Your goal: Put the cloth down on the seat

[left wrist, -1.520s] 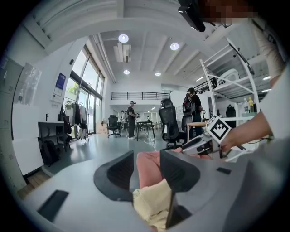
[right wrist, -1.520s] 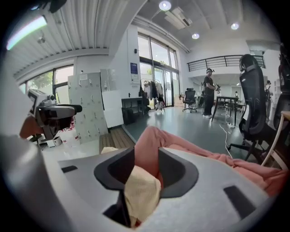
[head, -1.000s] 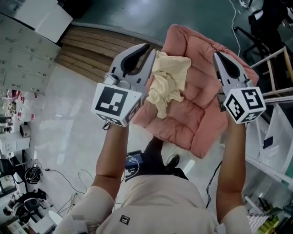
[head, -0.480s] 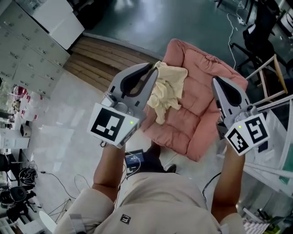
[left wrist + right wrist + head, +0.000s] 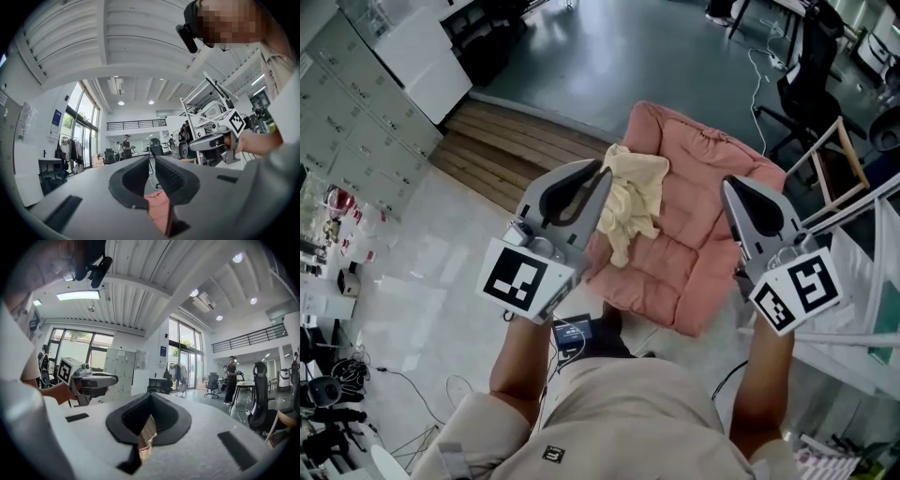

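Note:
In the head view a pale yellow cloth (image 5: 633,197) lies crumpled on the left part of a pink cushioned seat (image 5: 703,244), one end drooping toward the seat's front edge. My left gripper (image 5: 602,176) is held up just left of the cloth, shut and empty. My right gripper (image 5: 733,186) hovers over the seat's right edge, also shut and holding nothing. The left gripper view shows the closed jaws (image 5: 151,161) pointing level across the room, with a patch of pink seat (image 5: 158,208) below them. The right gripper (image 5: 151,398) likewise points across the room.
A wooden slatted platform (image 5: 511,131) lies beyond the seat on the left, with white lockers (image 5: 352,89) further left. A wooden frame (image 5: 842,164) and a black office chair (image 5: 806,80) stand to the right. Cables (image 5: 356,394) clutter the floor near my feet. People stand far off.
Both grippers have drawn back toward me and sit lower in the head view. The cloth stays on the seat, apart from the left gripper.

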{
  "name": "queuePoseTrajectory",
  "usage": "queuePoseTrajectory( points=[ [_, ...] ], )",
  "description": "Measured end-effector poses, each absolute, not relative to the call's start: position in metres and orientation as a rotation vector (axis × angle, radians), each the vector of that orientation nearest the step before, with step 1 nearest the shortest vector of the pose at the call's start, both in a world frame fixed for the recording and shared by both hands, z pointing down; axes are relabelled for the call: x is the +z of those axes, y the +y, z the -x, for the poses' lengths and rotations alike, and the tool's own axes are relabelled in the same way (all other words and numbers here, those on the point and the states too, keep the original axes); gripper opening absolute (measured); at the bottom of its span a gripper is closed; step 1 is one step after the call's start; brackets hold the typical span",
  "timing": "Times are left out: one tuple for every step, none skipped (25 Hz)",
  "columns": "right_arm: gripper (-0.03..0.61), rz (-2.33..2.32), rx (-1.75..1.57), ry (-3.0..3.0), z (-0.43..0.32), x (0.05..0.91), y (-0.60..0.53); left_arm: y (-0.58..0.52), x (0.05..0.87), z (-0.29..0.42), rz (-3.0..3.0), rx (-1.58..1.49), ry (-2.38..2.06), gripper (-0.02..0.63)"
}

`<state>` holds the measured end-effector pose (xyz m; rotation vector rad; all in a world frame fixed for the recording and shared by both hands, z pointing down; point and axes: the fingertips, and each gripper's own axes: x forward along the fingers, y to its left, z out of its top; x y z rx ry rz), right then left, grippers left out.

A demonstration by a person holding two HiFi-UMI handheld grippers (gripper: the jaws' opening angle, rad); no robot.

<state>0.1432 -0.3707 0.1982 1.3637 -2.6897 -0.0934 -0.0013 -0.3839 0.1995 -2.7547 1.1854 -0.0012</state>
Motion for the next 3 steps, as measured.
queuePoseTrajectory(
  points=[
    [-0.009,-1.365,-0.096,-2.689,-0.143,0.196,-0.365,-0.379,0.197,0.002,2.752,0.004,1.187,0.04],
    [-0.009,-1.367,-0.098,-2.687,-0.143,0.194,-0.36,-0.375,0.193,0.002,2.746,0.013,1.192,0.04],
    [-0.009,-1.369,-0.1,-2.686,-0.143,0.192,-0.355,-0.37,0.189,0.002,2.739,0.022,1.199,0.04]
  ],
)
